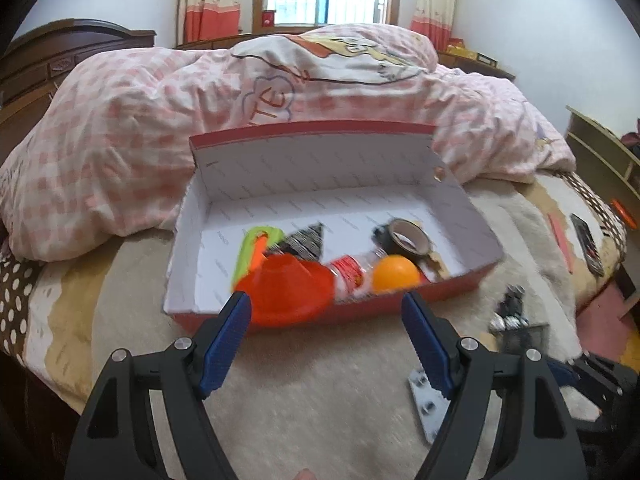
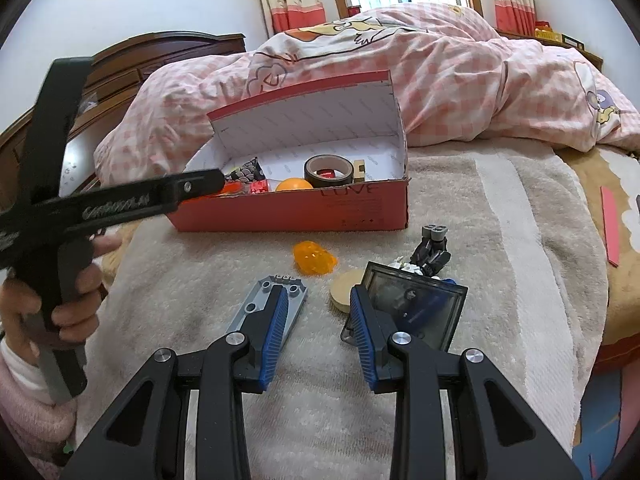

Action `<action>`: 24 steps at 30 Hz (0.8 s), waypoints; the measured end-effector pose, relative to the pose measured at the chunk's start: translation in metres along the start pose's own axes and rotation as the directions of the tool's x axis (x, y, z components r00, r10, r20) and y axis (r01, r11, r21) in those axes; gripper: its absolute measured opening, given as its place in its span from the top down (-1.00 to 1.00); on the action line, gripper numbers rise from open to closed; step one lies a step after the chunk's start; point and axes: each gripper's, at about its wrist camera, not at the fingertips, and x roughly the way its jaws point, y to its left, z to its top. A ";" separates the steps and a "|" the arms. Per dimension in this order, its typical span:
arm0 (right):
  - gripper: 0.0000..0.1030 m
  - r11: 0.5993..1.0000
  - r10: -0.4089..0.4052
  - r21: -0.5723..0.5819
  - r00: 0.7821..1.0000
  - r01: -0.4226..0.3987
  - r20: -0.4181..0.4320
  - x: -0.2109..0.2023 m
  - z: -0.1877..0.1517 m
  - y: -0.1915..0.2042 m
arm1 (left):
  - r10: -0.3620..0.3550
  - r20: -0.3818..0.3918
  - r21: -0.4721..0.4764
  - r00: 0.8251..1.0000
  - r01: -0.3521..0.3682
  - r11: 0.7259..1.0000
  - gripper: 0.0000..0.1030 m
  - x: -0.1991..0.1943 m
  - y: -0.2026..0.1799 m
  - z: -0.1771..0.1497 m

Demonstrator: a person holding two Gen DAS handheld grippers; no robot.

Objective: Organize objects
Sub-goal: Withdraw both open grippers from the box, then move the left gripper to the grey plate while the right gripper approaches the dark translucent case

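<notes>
Fingers [image 1: 236,312] wide, before red box [image 1: 460,280]

1 red box [image 2: 296,208] is being seen on the bed, holding 1 orange ball [image 2: 293,184] and 1 tape roll [image 2: 329,171]; 2 grippers are being counted.

Towel-covered bed [image 2: 500,208] under red box [image 2: 304,208].

left gripper [image 1: 326,306]: jaws wide, nothing between | red box [image 1: 460,286]: on bed, holds orange funnel [image 1: 294,286], orange ball [image 1: 394,274], tape roll [image 1: 408,236], green tool [image 1: 252,248] | grey plate [image 1: 426,404]: on towel
</notes>
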 end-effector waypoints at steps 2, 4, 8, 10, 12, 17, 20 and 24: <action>0.35 1.000 -0.003 -0.003 1.000 0.003 0.002 -0.002 0.000 0.000 | -0.016 -0.005 0.021 1.000 0.016 1.000 -0.52 -0.004 -0.008 -0.007; 0.35 1.000 -0.006 -0.007 1.000 0.006 0.002 -0.004 -0.002 0.001 | -0.034 -0.014 0.038 0.999 0.034 0.999 -0.52 -0.007 -0.015 -0.015; 0.35 1.000 -0.020 -0.018 1.000 0.020 0.005 -0.010 -0.007 0.001 | -0.072 -0.043 0.060 0.996 0.074 0.995 -0.52 -0.007 -0.031 -0.028; 0.30 0.999 -0.031 -0.023 0.999 0.031 0.007 -0.014 -0.011 -0.001 | -0.087 -0.064 0.072 0.994 0.091 0.993 -0.52 -0.005 -0.039 -0.035; 0.26 0.999 -0.044 -0.023 0.999 0.044 0.004 -0.018 -0.014 -0.002 | -0.100 -0.088 0.087 0.991 0.107 0.990 -0.52 -0.001 -0.047 -0.041; 0.24 0.995 -0.091 -0.047 0.996 0.091 -0.004 -0.028 -0.024 -0.005 | -0.103 -0.124 0.118 0.987 0.118 0.986 -0.52 0.008 -0.062 -0.051; 0.23 0.991 -0.124 -0.054 0.992 0.123 -0.010 -0.029 -0.028 -0.009 | -0.094 -0.145 0.130 0.985 0.113 0.985 -0.52 0.014 -0.068 -0.057; 0.22 0.992 -0.125 -0.024 0.992 0.124 -0.024 -0.027 -0.029 -0.018 | -0.060 -0.178 0.142 0.982 0.086 0.986 -0.52 0.026 -0.074 -0.063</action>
